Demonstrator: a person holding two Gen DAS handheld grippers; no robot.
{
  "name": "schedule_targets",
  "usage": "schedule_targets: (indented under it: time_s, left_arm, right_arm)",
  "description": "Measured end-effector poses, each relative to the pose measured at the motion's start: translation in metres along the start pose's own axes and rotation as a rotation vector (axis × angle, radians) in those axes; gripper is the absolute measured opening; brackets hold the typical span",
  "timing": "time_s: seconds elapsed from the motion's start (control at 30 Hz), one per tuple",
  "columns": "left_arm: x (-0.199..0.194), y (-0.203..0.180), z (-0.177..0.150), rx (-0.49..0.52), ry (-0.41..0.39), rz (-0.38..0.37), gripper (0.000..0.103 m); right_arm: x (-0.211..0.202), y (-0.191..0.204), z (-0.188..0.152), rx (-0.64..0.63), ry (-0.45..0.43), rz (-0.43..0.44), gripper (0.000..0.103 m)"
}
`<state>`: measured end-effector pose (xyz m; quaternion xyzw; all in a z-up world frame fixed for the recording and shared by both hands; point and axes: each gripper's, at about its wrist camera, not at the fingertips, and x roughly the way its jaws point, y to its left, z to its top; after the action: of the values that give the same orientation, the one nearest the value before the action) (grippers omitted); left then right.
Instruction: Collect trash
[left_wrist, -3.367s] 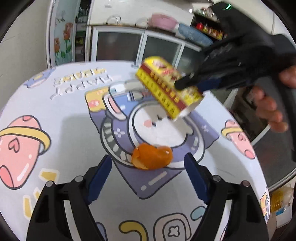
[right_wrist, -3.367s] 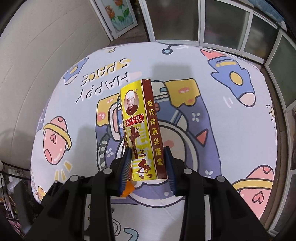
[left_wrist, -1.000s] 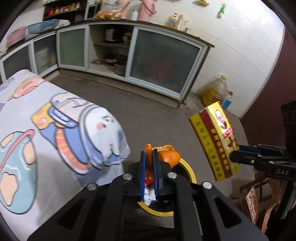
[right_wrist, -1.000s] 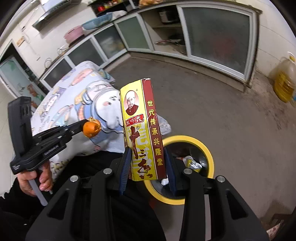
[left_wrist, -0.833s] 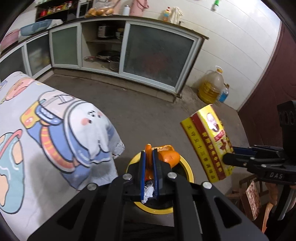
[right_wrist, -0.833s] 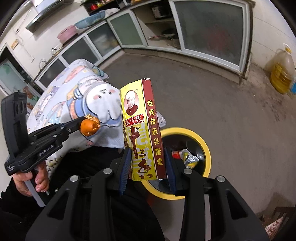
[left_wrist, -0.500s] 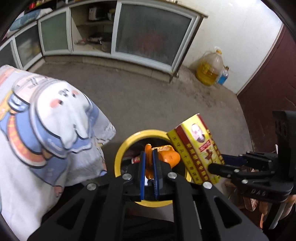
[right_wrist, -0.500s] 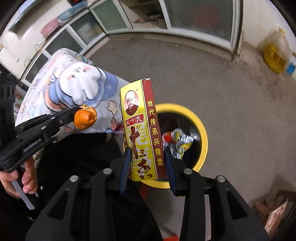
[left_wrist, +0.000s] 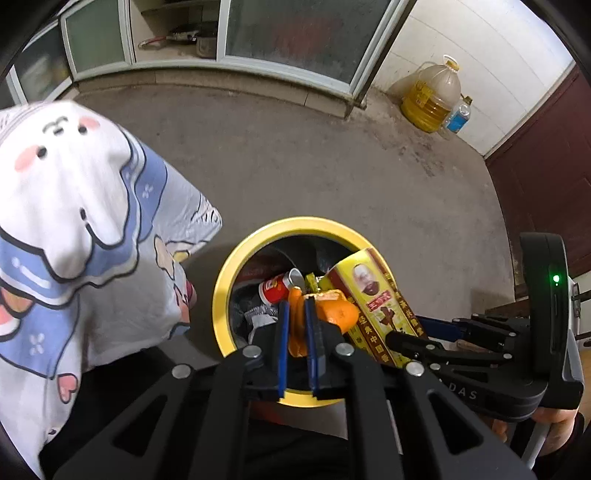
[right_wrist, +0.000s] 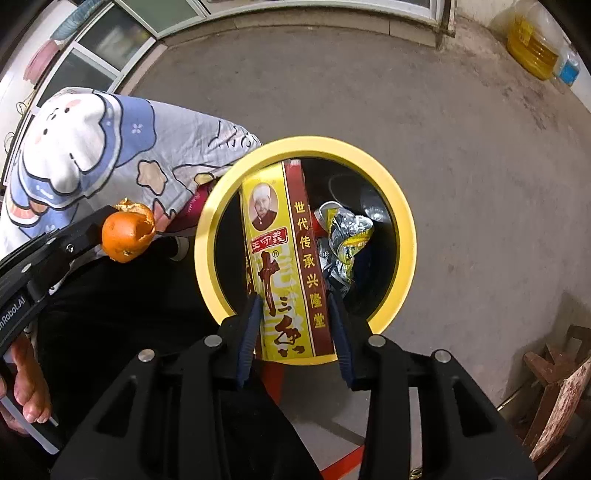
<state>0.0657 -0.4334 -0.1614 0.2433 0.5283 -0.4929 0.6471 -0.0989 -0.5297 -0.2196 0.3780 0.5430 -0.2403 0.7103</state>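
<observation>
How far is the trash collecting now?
Done: a can and a wrapper already lie in the bin. In hand: the left gripper holds orange peel, the right gripper a box, both over the bin. Left: release both.

Below you: bin (right_wrist: 404, 221) on the floor (right_wrist: 461, 129), can (left_wrist: 275, 290) and wrapper (right_wrist: 347, 236) inside. Box (right_wrist: 284, 266) over its left half, peel (right_wrist: 127, 232) further left. Tablecloth (right_wrist: 92, 147) far left; jug (left_wrist: 430, 98) far right.

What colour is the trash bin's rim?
Yellow; the trash bin rim shows best in the right wrist view.
</observation>
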Motion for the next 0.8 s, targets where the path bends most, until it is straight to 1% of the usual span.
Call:
schedule_targets:
  time_s: [0.03, 0.07, 0.1, 0.13, 0.17, 0.23, 0.27, 0.37, 0.47, 0.53, 0.57, 0.6, 0.63, 0.7, 0.73, 0.77, 0.8]
  left_arm:
    - [0.004, 0.001, 0.001, -0.004, 0.007, 0.0, 0.008]
    - [0.007, 0.002, 0.001, -0.011, 0.013, -0.003, 0.014]
    - [0.009, 0.004, 0.0, -0.02, 0.017, -0.006, 0.02]
    - [0.011, 0.006, -0.001, -0.031, 0.018, -0.004, 0.039]
    - [0.01, 0.008, -0.002, -0.042, 0.011, 0.004, 0.054]
    - [0.007, 0.01, -0.003, -0.046, -0.009, 0.014, 0.061]
    - [0.007, 0.011, -0.003, -0.046, -0.009, 0.009, 0.067]
    - [0.002, 0.017, -0.005, -0.071, -0.027, -0.011, 0.08]
    - [-0.007, 0.021, -0.007, -0.096, -0.047, -0.038, 0.086]
    - [-0.019, 0.024, -0.008, -0.111, -0.087, -0.081, 0.09]
    - [-0.024, 0.025, -0.008, -0.116, -0.106, -0.095, 0.091]
    - [-0.031, 0.026, -0.01, -0.124, -0.131, -0.105, 0.091]
    - [-0.041, 0.027, -0.012, -0.128, -0.167, -0.118, 0.092]
    - [-0.059, 0.026, -0.013, -0.118, -0.228, -0.145, 0.094]
    - [-0.072, 0.025, -0.017, -0.104, -0.278, -0.158, 0.095]
    - [-0.082, 0.024, -0.018, -0.094, -0.318, -0.161, 0.095]
    - [-0.093, 0.022, -0.02, -0.083, -0.36, -0.164, 0.095]
  right_arm:
    - [0.003, 0.0, 0.001, 0.001, 0.008, 0.0, 0.039]
    - [0.007, -0.002, 0.003, 0.006, 0.011, -0.002, 0.046]
    - [0.008, -0.003, 0.003, 0.014, 0.01, -0.007, 0.065]
    - [0.009, -0.005, 0.004, 0.026, 0.003, -0.012, 0.072]
    - [0.01, -0.006, 0.004, 0.037, -0.001, -0.018, 0.071]
    - [0.01, -0.009, 0.006, 0.045, -0.002, -0.038, 0.071]
    - [0.009, -0.011, 0.006, 0.051, -0.009, -0.051, 0.071]
    - [0.003, -0.019, 0.003, 0.074, -0.029, -0.093, 0.071]
    - [-0.013, -0.027, -0.004, 0.093, -0.08, -0.156, 0.073]
    - [-0.031, -0.03, -0.01, 0.134, -0.161, -0.167, 0.086]
    - [-0.041, -0.033, -0.013, 0.154, -0.202, -0.177, 0.088]
    - [-0.056, -0.033, -0.018, 0.178, -0.266, -0.2, 0.09]
    - [-0.066, -0.033, -0.021, 0.188, -0.31, -0.213, 0.092]
    - [-0.091, -0.028, -0.029, 0.218, -0.429, -0.245, 0.094]
    - [-0.106, -0.023, -0.036, 0.23, -0.505, -0.258, 0.095]
    - [-0.119, -0.018, -0.041, 0.232, -0.562, -0.259, 0.095]
    - [-0.135, -0.009, -0.05, 0.228, -0.641, -0.257, 0.095]
